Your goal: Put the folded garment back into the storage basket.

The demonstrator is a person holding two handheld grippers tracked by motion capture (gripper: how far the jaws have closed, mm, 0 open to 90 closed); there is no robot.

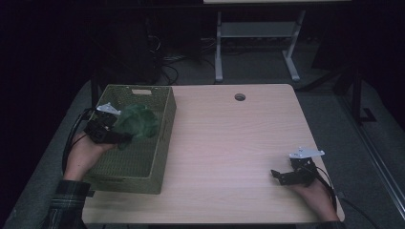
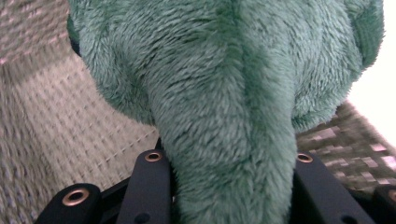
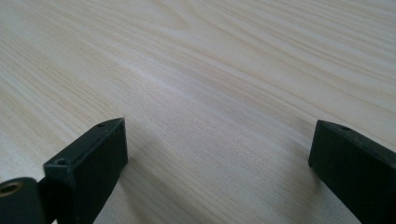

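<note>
The left hand is reaching forward from the lower left, sleeve showing at the wrist; its left tool is pointing to the right, its 2 jaws pressing in from both sides on something between them; the right hand is lying low at the lower right; its right tool is pointing left, its 2 jaws standing wide apart.

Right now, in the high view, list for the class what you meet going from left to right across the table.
Left gripper shut on the green plush toy → woven basket → round hole in the tabletop → right gripper, open, resting on the table.
</note>
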